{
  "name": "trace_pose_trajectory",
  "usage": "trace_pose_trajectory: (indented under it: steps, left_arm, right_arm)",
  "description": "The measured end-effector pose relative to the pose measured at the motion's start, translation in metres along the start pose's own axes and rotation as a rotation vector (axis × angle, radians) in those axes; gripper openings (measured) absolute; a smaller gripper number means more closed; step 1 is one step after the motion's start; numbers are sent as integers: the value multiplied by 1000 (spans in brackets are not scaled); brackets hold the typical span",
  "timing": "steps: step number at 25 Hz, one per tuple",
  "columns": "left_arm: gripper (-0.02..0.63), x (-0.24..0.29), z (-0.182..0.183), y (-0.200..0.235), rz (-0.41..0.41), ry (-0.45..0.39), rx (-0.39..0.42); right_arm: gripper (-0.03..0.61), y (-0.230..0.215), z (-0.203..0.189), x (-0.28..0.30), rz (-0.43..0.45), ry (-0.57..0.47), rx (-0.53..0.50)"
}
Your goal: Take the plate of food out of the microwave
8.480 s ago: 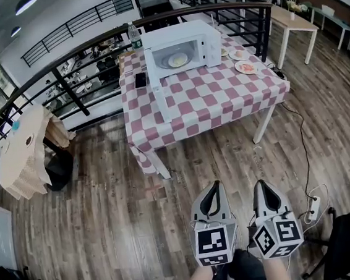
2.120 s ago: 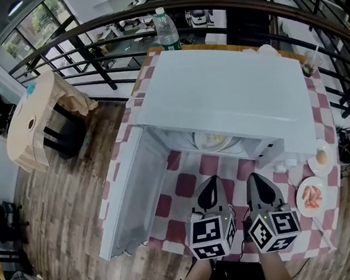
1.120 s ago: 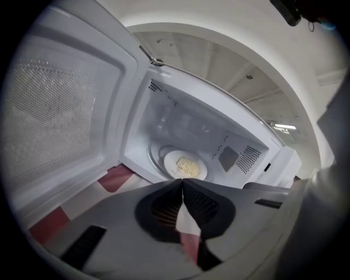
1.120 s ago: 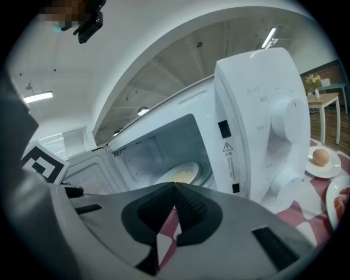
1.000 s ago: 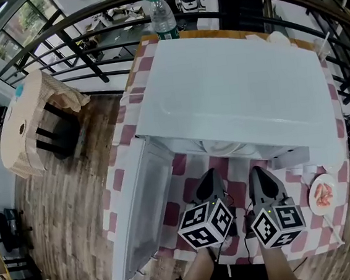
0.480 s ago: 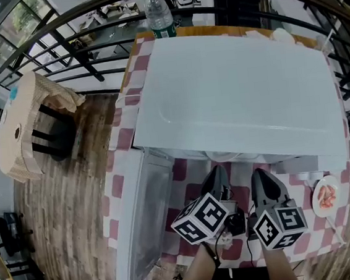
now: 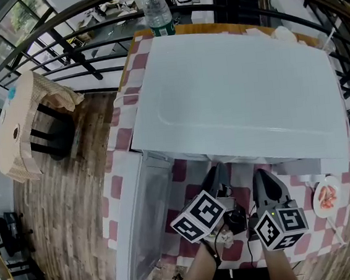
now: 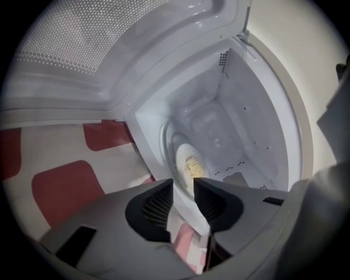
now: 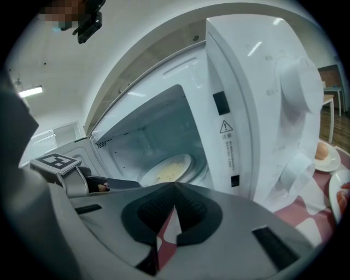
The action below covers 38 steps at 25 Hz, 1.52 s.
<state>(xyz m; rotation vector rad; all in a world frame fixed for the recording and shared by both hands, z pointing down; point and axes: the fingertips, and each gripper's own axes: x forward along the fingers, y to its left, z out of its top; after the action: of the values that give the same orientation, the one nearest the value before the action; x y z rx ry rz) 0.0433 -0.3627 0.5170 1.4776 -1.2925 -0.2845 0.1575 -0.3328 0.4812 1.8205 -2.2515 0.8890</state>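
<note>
A table (image 7: 115,150) under a red-and-white checked cloth carries a white microwave (image 7: 238,92), seen from above, with its door (image 7: 137,224) swung wide open to the left. The plate of food (image 8: 188,165) is inside the oven, a pale plate with a yellowish portion in its middle, and nothing touches it. Both tools are held just in front of the oven mouth. The left gripper (image 7: 218,172) points into the opening. Its claw is spreading apart with nothing pinched in it, and the plate shows beyond the gap. The right gripper (image 7: 260,172) sits beside it with its claw closed together and empty. The step in hand looks like the reach for the plate's near edge. To do it well, the left claw probably needs to be rolled so one jaw passes over the rim and one under it. It should close only once the rim sits deep between the pads. The plate is likely smooth and may slip, so it should stay level and come straight out, clear of the door frame.
</note>
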Motion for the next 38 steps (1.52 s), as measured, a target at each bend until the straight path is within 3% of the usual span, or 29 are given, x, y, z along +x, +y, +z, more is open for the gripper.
trace_pose_trajectory:
  steps: [7, 21, 25, 38]
  left_arm:
    - [160, 6, 1, 5, 21, 0, -128]
    - [162, 21, 4, 3, 25, 32, -152]
    - [127, 22, 2, 8, 33, 45, -157]
    - [121, 24, 0, 5, 1, 46, -100]
  right_arm:
    - [-5, -4, -1, 1, -2, 4, 10]
    - [-5, -9, -3, 3, -7, 14, 9]
    - [-5, -12, -4, 3, -14, 17, 11]
    - [-5, -12, -5, 3, -12, 17, 17]
